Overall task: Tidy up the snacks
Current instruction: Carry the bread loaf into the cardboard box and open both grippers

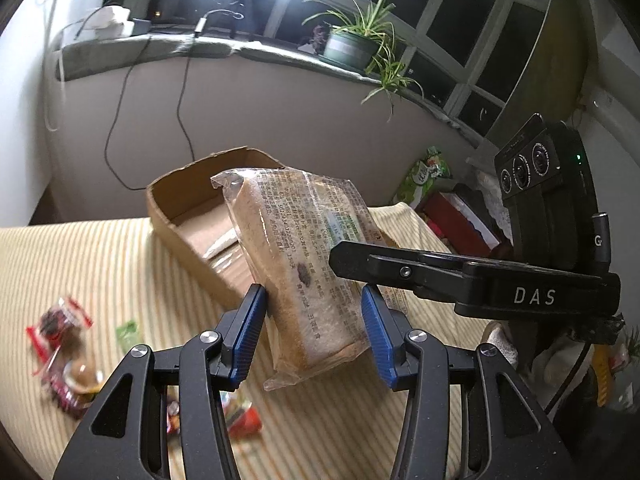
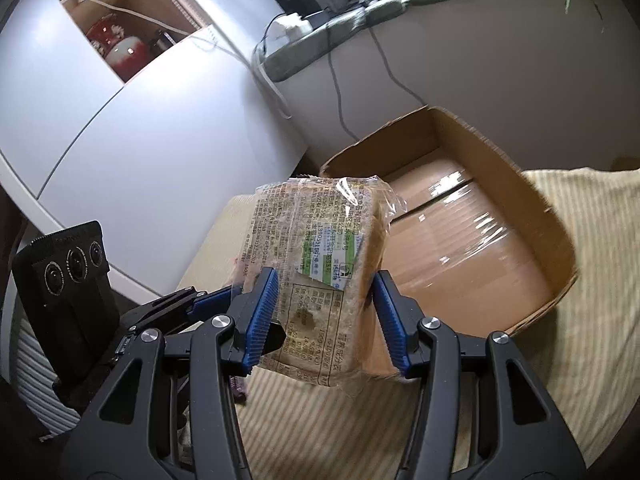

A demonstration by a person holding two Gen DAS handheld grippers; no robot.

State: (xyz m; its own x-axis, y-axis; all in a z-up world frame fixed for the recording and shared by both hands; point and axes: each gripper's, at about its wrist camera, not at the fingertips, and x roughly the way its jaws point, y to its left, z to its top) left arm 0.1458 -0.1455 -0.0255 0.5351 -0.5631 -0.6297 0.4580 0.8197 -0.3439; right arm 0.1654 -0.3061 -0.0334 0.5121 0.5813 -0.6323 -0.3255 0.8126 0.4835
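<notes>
Striped cloth-covered surface (image 1: 80,256) under an open cardboard box (image 1: 188,200) and scattered snack packets (image 1: 60,332).

Loose snacks (image 1: 64,360) on the striped cloth (image 1: 100,264) are motion-blurred; labels unreadable, can't tell what kind. Two more packets (image 1: 240,420) sit half hidden behind the left gripper's (image 1: 314,336) frame. Box (image 1: 188,204) floor is partly covered by the bread (image 1: 304,264); bread's far end hides the back wall. Print on the wrapper too small to read. Green bag (image 1: 424,176) at right is cut off by clutter in front. In the right wrist view, a dark item (image 2: 239,390) under the right gripper (image 2: 324,320) shows only a sliver, unidentifiable.
</notes>
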